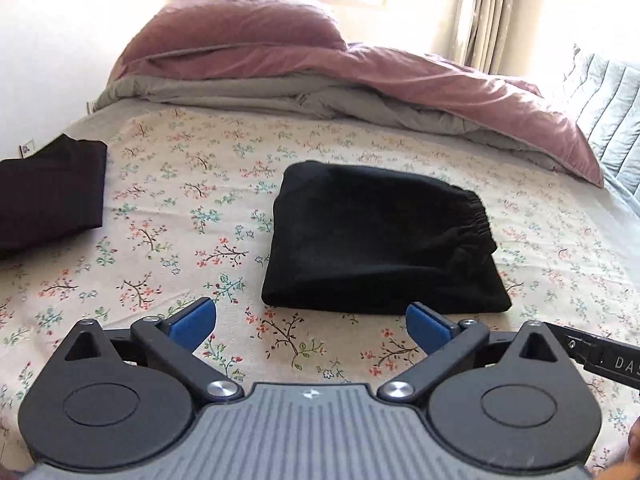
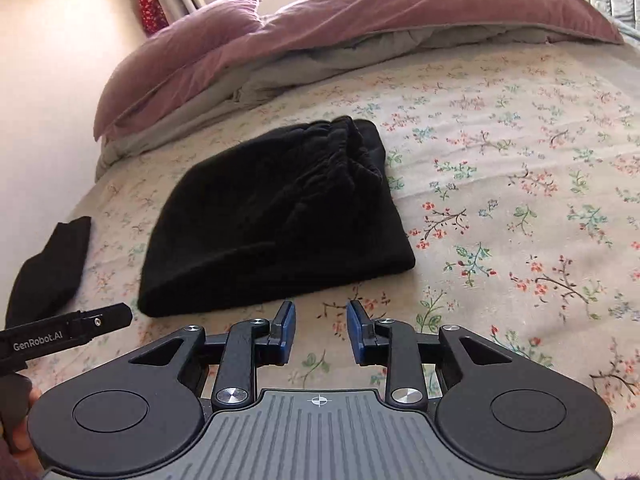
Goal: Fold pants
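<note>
Listing what I see from both wrist cameras.

Item one: black pants (image 1: pixel 380 244), folded into a compact squarish bundle, lying on the floral bedsheet (image 1: pixel 192 208) near the middle of the bed. The elastic waistband (image 2: pixel 340 152) sits gathered on top at the bundle's far right corner. Nothing touches the bundle.

Item two: my left gripper (image 1: pixel 310 326), jaws spread wide, blue pads (image 1: pixel 192 320) clear of everything, only sheet between them. It hangs just short of the bundle's near edge, apart from the cloth.

Item three: my right gripper (image 2: pixel 320 330), jaws narrowly parted with a visible gap, nothing between the blue pads (image 2: pixel 286 320). It sits at the near right corner of the bundle, not touching it.

Item four: a second dark folded garment (image 1: pixel 48 192) at the left side of the bed, well apart from the pants.

Item five: a pink-and-grey duvet (image 1: pixel 360 80) bunched along the far side, with a pink pillow (image 1: pixel 232 28) on it.

Item six: curtains (image 1: pixel 476 8) and a bright window behind.
</note>
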Tool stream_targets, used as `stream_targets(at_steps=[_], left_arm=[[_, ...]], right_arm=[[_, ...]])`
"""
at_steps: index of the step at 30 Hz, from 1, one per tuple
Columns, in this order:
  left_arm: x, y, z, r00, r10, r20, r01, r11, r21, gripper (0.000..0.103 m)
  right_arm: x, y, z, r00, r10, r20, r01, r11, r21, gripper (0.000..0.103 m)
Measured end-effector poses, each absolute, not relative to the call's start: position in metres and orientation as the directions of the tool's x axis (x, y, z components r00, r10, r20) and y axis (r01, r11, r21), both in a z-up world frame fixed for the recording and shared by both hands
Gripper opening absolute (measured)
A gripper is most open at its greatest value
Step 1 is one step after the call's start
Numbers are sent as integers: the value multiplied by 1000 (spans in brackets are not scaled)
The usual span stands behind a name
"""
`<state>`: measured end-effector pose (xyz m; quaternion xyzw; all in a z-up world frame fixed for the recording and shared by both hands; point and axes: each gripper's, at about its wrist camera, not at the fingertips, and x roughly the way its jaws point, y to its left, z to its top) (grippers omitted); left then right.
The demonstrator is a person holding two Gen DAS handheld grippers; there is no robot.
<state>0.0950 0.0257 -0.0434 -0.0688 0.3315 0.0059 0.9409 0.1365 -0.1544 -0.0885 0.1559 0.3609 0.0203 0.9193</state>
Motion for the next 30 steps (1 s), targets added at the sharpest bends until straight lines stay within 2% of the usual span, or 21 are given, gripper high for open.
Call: stream_targets(at_steps=[1, 3, 4, 8, 10, 12, 15, 19, 23, 30], left_arm=[[83, 23, -39, 788, -38, -614, -50, 991, -125, 103], [66, 20, -34, 800, -40, -599, -38, 993, -116, 103], [57, 18, -32, 805, -33, -592, -40, 993, -109, 103], [33, 5, -22, 825, 35, -565, -70, 997, -41, 103], [15, -2, -16, 839, 52, -541, -74, 997, -19, 103], [2, -6, -12, 865, 39, -501, -53, 998, -16, 103], [-2, -9, -8, 866, 6, -500, -30, 999, -40, 103], [-2, -13, -11, 861, 13, -508, -35, 999, -33, 103], [-3, -16, -13, 852, 7, -524, -36, 998, -45, 103], [-7, -24, -14, 843, -4, -539, -26, 999, -47, 103]], right_arm=[[122, -151, -79, 756, 144, -639, 65, 954, 292, 31], [92, -146, -62, 796, 149, -587, 41, 954, 299, 47], [78, -144, -55, 807, 161, -567, 24, 952, 305, 51], [39, -138, -34, 847, 127, -517, 11, 967, 255, 55], [22, -134, -26, 858, 116, -501, 3, 973, 231, 63], [9, -132, -20, 862, 149, -484, -37, 972, 234, 77], [-6, -128, -17, 869, 159, -468, -69, 976, 205, 90], [-15, -129, -14, 875, 91, -476, 0, 982, 188, 96], [-19, -130, -10, 865, 93, -493, 0, 982, 186, 103], [-22, -132, -13, 860, 61, -507, 32, 984, 174, 103]])
